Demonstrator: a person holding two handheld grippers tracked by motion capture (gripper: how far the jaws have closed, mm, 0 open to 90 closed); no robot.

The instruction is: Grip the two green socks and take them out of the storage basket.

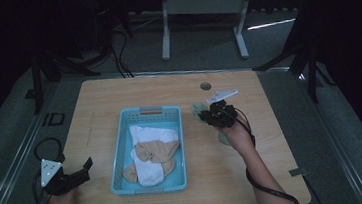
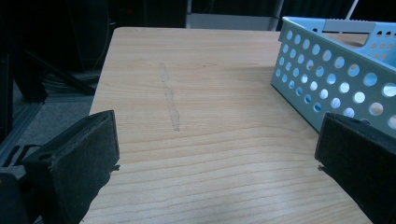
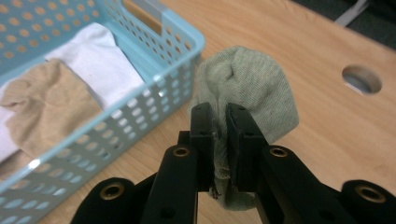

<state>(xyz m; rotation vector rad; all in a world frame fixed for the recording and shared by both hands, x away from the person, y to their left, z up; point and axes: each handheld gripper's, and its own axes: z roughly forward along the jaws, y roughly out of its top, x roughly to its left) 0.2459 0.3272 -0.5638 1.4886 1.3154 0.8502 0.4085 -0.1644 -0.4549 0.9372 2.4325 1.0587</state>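
Observation:
A pale green sock (image 3: pixel 247 88) hangs pinched between the black jaws of my right gripper (image 3: pixel 219 140), just right of the light blue perforated basket (image 3: pixel 140 116). In the high view this gripper (image 1: pixel 206 113) holds the green sock (image 1: pixel 198 109) beside the basket's (image 1: pixel 118 153) right wall. Inside the basket lie a white sock (image 1: pixel 147 133) and a tan sock (image 1: pixel 156 150). My left gripper (image 1: pixel 86 170) rests near the table's front left, apart from the basket. Its jaws stand wide open over bare wood (image 2: pixel 219 154), with the basket's wall (image 2: pixel 336 74) to their right.
The wooden table (image 1: pixel 271 123) has a round cable hole (image 1: pixel 205 86) behind the right gripper. Beyond the far edge stand a grey table frame (image 1: pixel 200 9) and dark stands. Cables trail off the left edge near the left hand.

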